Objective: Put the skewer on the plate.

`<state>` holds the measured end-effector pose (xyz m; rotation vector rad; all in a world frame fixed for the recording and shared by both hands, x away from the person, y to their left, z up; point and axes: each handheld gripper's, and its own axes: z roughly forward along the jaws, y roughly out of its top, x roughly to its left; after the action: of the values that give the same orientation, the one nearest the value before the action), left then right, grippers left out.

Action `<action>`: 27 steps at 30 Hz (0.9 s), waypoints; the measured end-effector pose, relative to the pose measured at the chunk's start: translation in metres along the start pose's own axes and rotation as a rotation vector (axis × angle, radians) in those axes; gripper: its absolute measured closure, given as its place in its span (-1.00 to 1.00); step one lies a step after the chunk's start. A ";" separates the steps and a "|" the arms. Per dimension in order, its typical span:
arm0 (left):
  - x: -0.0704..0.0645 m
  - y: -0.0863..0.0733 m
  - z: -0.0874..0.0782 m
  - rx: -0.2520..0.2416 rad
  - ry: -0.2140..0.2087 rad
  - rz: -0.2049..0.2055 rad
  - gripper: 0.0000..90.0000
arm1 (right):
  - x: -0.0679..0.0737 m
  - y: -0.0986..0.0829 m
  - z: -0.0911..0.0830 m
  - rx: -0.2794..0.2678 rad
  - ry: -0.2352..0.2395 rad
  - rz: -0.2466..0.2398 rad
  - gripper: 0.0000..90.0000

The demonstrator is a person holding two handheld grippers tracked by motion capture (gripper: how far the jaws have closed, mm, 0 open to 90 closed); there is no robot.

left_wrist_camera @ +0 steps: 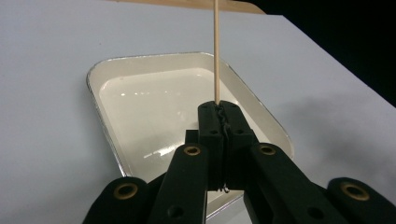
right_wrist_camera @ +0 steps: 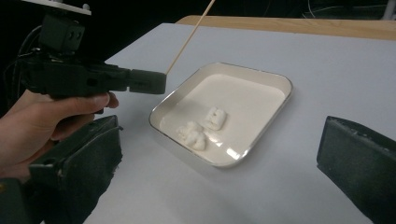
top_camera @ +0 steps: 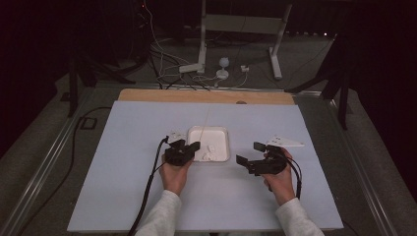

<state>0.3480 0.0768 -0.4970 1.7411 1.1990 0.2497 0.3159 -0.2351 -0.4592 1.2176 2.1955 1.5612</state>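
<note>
Skewer (left_wrist_camera: pixel 216 51) clamped in left gripper (left_wrist_camera: pixel 219 108)

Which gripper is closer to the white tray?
Left. The left gripper, holding a thin wooden stick, reaches the white rectangular tray; the right gripper hangs open beside it, apart.

The table cover (top_camera: pixel 147 187) is showing pale bluish grey, with a light wood edge (top_camera: pixel 206 96) at the far side. The tray (right_wrist_camera: pixel 273 83) is looking white inside with a silver rim. The two lumps (right_wrist_camera: pixel 203 127) in it are showing white. The skewer (left_wrist_camera: pixel 216 51) is appearing pale tan. Both grippers, left (top_camera: pixel 189 149) and right (top_camera: pixel 251 153), are showing black. The sleeves (top_camera: pixel 160 216) are looking light grey.
</note>
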 end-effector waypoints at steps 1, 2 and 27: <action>0.000 -0.001 0.001 0.005 0.008 -0.002 1.00 | 0.000 -0.001 -0.002 0.000 -0.003 0.000 -1.00; 0.000 -0.001 0.002 0.009 0.013 -0.005 0.99 | -0.001 -0.001 -0.003 0.000 -0.005 -0.002 -1.00; 0.006 -0.016 0.023 0.121 0.098 -0.129 0.77 | -0.006 -0.005 -0.008 0.004 0.003 -0.005 -1.00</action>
<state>0.3551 0.0684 -0.5235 1.7633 1.4174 0.1899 0.3124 -0.2453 -0.4620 1.2111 2.2026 1.5580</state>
